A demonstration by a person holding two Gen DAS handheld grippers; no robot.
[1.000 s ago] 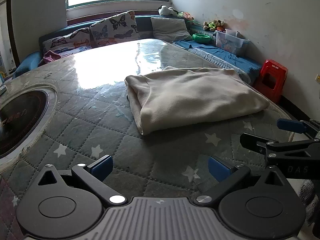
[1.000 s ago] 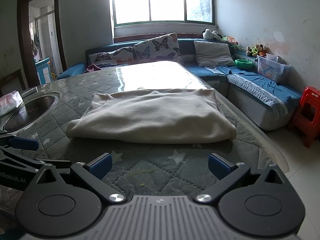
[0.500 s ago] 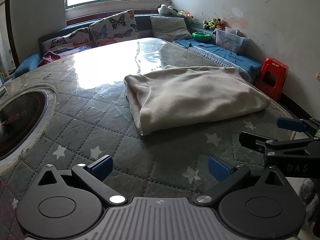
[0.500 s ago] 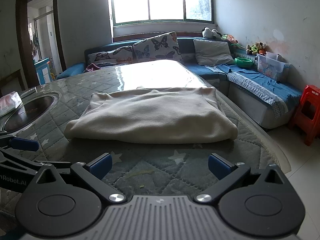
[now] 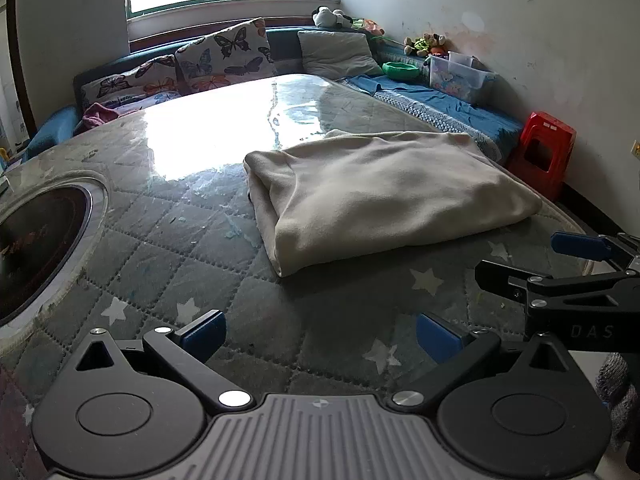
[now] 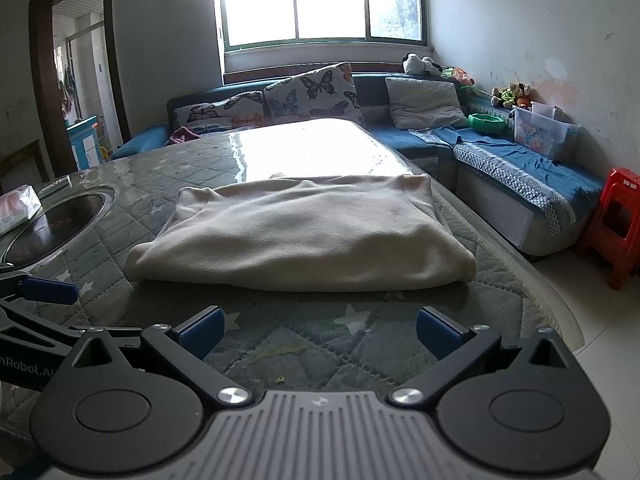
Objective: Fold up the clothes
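Ahead of both wide-open, empty grippers, left gripper [image 5: 320,332] and right gripper [image 6: 320,330], lies the folded garment [image 6: 304,236]; a one-sided grasp could unfold it.

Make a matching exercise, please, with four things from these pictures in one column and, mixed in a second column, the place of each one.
Things:
1. beige garment
2. red stool
3. green bowl
4. round dark inset

Places:
A. on the floor, beside the sofa's end
B. sunk in the table top, left of the garment
C. folded on the quilted table, ahead of both open grippers
D. on the blue sofa, next to the clear plastic box

Pairs: 1-C, 2-A, 3-D, 4-B
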